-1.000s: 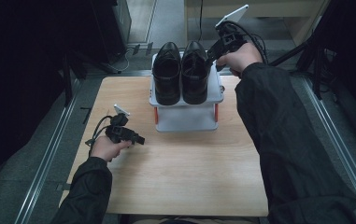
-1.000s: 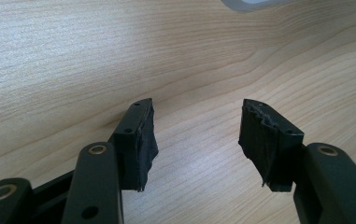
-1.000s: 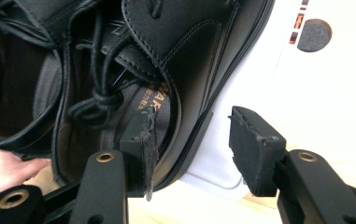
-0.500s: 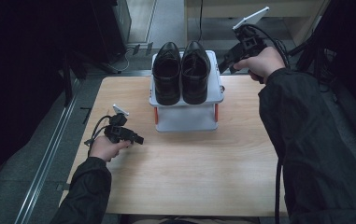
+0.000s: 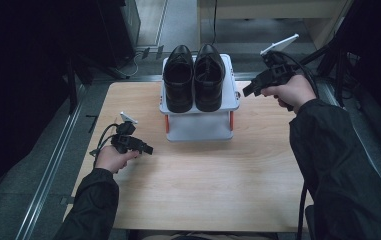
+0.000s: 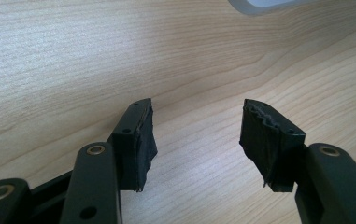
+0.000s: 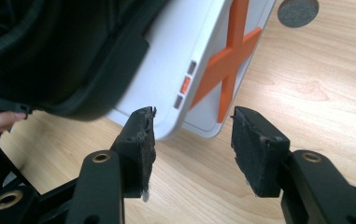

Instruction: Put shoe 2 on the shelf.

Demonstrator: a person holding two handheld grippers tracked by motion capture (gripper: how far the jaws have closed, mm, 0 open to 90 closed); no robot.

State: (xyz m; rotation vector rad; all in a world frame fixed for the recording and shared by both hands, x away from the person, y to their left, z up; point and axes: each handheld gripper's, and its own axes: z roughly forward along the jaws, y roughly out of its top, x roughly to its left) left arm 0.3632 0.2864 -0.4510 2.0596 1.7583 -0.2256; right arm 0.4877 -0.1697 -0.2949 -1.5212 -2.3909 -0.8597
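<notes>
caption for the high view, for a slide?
Pair of black shoes on a small white rack on a wooden table; right gripper open beside the rack, left gripper open over the tabletop.

The person wears dark long sleeves (image 5: 328,165) that reach to both wrists, and each hand carries a black tool with a pistol-like body. The left tool (image 5: 147,149) trails a looping black cable and has a small pale plate on top; the right tool (image 5: 246,91) bears a pale three-cornered plate and a black cable as well. Seen close, the left tool (image 6: 196,135) and the right tool (image 7: 192,140) each have two black jaws faced with worn, frayed dark padding, joined to flat black links by brass-coloured rivets.
</notes>
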